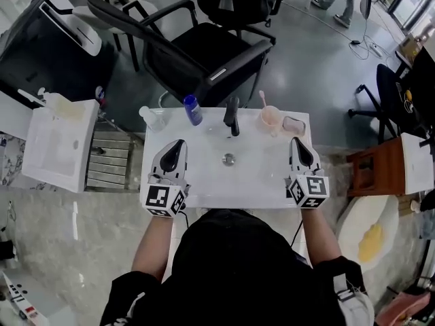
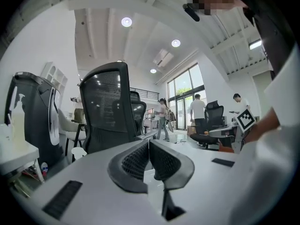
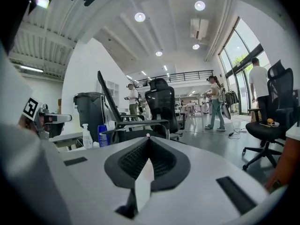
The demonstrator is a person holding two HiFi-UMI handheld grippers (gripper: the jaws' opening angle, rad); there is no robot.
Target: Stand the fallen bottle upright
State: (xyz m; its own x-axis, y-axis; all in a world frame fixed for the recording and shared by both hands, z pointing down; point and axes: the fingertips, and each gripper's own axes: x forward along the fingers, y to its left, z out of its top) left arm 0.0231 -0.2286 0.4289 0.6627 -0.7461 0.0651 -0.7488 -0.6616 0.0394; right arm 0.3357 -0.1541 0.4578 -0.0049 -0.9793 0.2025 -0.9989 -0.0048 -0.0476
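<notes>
In the head view a blue bottle (image 1: 192, 109) stands at the back of the white washbasin top (image 1: 204, 182), left of the black tap (image 1: 232, 117). The right gripper view shows that blue bottle (image 3: 102, 135) upright, next to a clear pump bottle (image 3: 87, 137). My left gripper (image 1: 179, 143) is shut with nothing in it, low over the basin's left side, about a hand's length short of the bottle. My right gripper (image 1: 297, 141) is also shut and empty, over the right side. In each gripper view the jaws meet with no gap, left gripper (image 2: 148, 142) and right gripper (image 3: 147, 138).
A clear pump bottle (image 1: 153, 118) stands at the basin's back left corner. A pink cup (image 1: 270, 117) and a soap dish (image 1: 293, 125) stand at the back right. The drain (image 1: 228, 159) lies mid-basin. A black office chair (image 1: 204, 53) stands behind, a second white basin (image 1: 58, 145) at the left.
</notes>
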